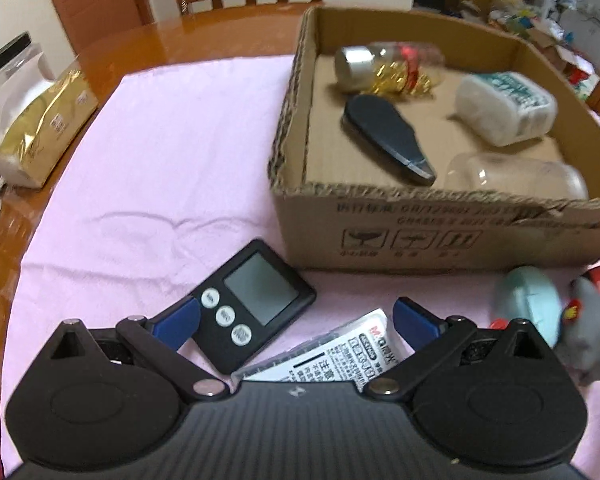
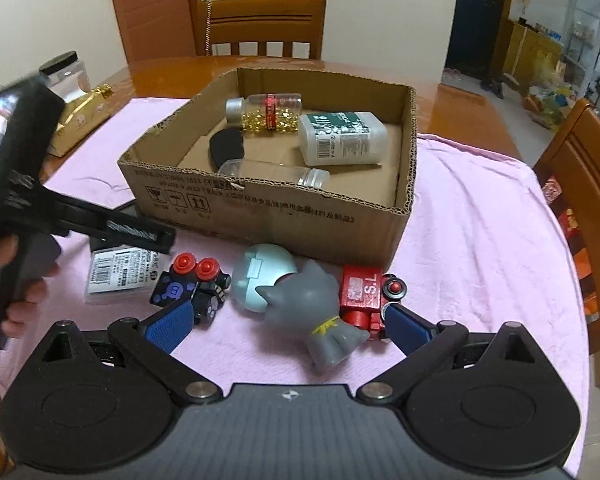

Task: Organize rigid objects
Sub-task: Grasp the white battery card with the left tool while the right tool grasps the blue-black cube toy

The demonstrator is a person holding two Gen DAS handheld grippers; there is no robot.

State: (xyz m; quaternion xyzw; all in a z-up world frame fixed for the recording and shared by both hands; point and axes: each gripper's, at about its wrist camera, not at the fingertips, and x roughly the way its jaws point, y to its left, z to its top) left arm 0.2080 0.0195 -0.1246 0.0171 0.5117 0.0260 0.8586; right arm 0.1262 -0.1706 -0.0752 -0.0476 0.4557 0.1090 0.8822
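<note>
On the pink cloth (image 1: 148, 168), the left gripper (image 1: 300, 316) hangs with jaws spread wide over a black timer (image 1: 256, 304) and a white packet (image 1: 332, 356), holding nothing. Beyond stands the cardboard box (image 2: 260, 216) with bottles inside. The right gripper (image 2: 288, 320), equally wide and empty, brackets a grey figurine (image 2: 312, 312).

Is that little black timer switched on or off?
Cannot tell for sure: the timer lies face up on the pink cloth, its grey screen showing no readable digits.
</note>
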